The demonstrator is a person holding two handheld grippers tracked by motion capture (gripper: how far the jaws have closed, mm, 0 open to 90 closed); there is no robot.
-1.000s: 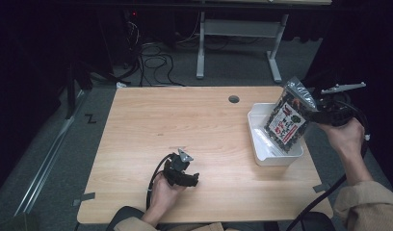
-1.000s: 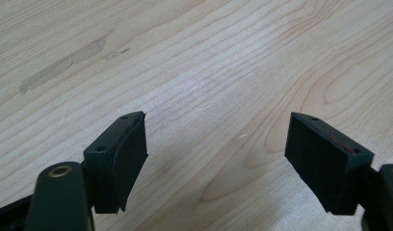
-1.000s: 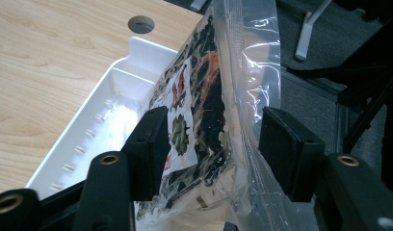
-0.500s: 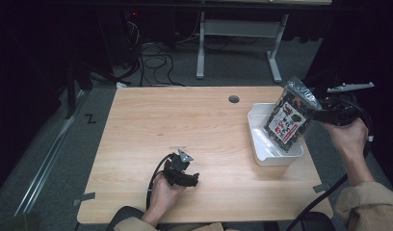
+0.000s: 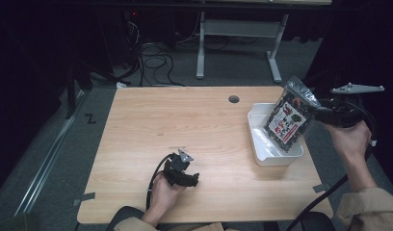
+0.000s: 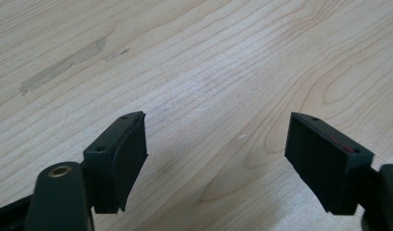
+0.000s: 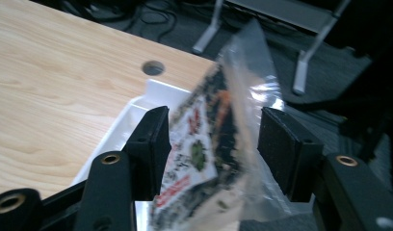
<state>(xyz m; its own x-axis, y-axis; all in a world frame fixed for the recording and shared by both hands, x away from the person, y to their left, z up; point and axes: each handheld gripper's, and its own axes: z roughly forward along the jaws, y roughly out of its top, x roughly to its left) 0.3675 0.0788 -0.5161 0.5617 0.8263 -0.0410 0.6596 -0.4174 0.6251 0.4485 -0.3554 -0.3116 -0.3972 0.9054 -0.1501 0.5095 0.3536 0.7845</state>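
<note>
Starting at the left: the left tool (image 5: pixel 181 169) is parked low on the wooden tabletop (image 5: pixel 185 120), held by the left hand (image 5: pixel 164 192), and in the left gripper view its jaws stand apart with nothing but bare wood grain between them, so it's idle for now. Moving across, there's a round cable hole (image 5: pixel 233 99) in the tabletop, then the white plastic bin (image 5: pixel 262 144) near the right edge. The printed snack bag (image 5: pixel 288 118), a clear pouch with dark stuff inside and a red and green label, is standing tilted with its bottom down in the bin and its crinkly top sticking up above the rim. At the far right, the right tool (image 5: pixel 316 111) is up against the bag's side; in the right gripper view the bag (image 7: pixel 209 144) sits between the two pads, the jaws have just been closing a little, but the right pad looks clear of the film, so I'd call it spread around the bag rather than pinching it. My guess is this is the drop-off into the bin. Next move probably needs the right tool backing off straight without snagging the bag's top.
</note>
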